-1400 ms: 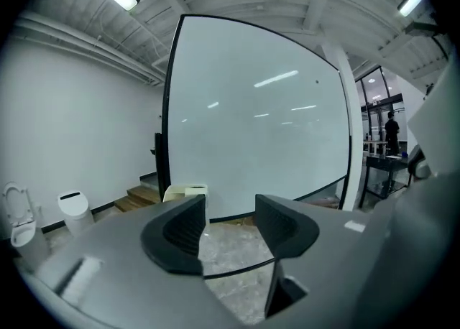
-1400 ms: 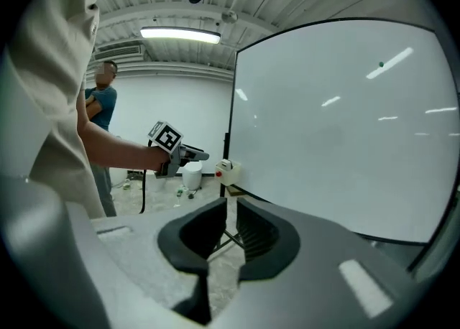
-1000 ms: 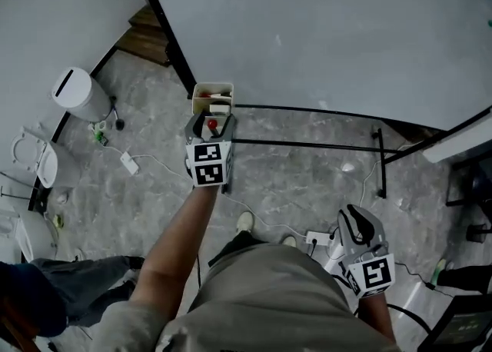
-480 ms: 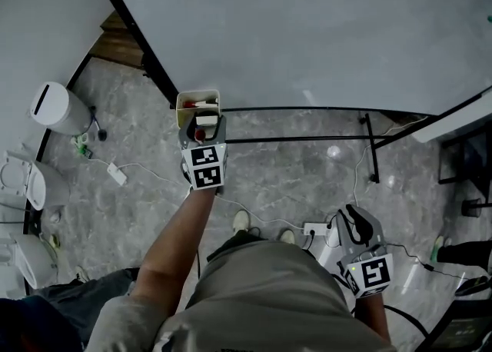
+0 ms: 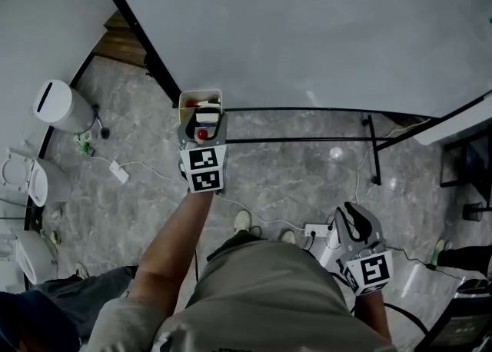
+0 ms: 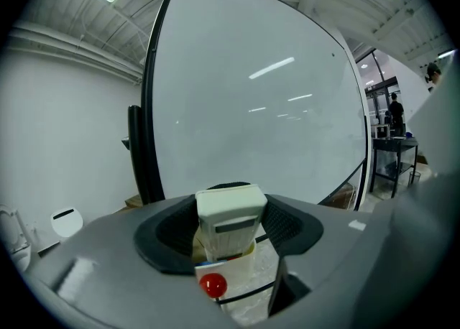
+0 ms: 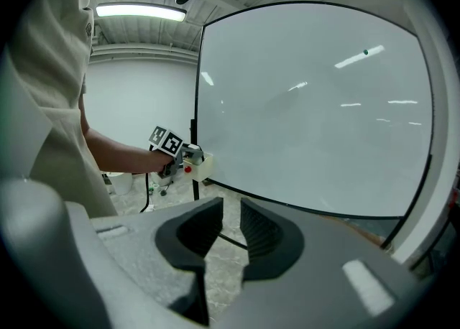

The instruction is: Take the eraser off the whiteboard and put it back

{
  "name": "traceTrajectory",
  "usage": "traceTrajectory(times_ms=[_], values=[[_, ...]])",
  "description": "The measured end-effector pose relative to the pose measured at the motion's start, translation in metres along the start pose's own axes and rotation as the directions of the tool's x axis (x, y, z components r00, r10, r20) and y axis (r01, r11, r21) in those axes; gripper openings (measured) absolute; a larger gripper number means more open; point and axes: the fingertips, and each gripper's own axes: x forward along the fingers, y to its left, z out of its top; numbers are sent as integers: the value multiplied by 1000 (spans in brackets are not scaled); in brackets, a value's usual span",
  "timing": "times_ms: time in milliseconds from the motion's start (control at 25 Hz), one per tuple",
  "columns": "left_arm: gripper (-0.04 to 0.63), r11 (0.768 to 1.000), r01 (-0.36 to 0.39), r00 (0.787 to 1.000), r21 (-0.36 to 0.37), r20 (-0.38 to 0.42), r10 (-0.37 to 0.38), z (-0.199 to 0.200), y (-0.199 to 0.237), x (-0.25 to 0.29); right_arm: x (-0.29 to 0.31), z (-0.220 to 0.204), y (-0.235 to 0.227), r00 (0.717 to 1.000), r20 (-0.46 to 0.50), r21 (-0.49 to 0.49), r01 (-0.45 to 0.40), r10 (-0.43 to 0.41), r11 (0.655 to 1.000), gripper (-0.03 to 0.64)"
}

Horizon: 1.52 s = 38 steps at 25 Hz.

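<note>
- The left gripper reaches out to the lower left corner of the whiteboard. Its jaws stand fairly wide, pads against both sides of the eraser.
- The eraser stands upright, its lower end in the cream holder fixed to the board's frame, with markers beside it.
- The step looks like the grip at the holder; whether the eraser is coming out or going back, I cannot tell.
- If coming out, the next move calls for a straight lift clear of the rim; if going back, for the jaws to spread and retreat without tipping it.
- The right gripper hangs low by the person's side, jaws narrow and empty.
</note>
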Motion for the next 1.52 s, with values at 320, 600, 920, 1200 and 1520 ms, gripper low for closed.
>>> traceTrajectory(times_ms=[320,600,920,1200,1520], values=[[279,1000,-3,998,-25,64,5,30,1,-31,2,2,5,998,21,-26,-60,61,998,67],[279,1000,-1,991,-24,134,4,66,-7,-78,-2,1,8,991,35,-51,-124,126,991,67],[279,999,9,978,-34,211,-1,101,-25,-145,-13,-2,12,979,53,-89,-192,197,977,67],[279,999,21,963,-48,268,-7,125,-47,-196,-18,-2,8,966,56,-114,-245,252,963,67],[278,998,-8,957,-69,287,28,133,-66,-240,-23,-9,11,946,48,-145,-312,321,939,67]])
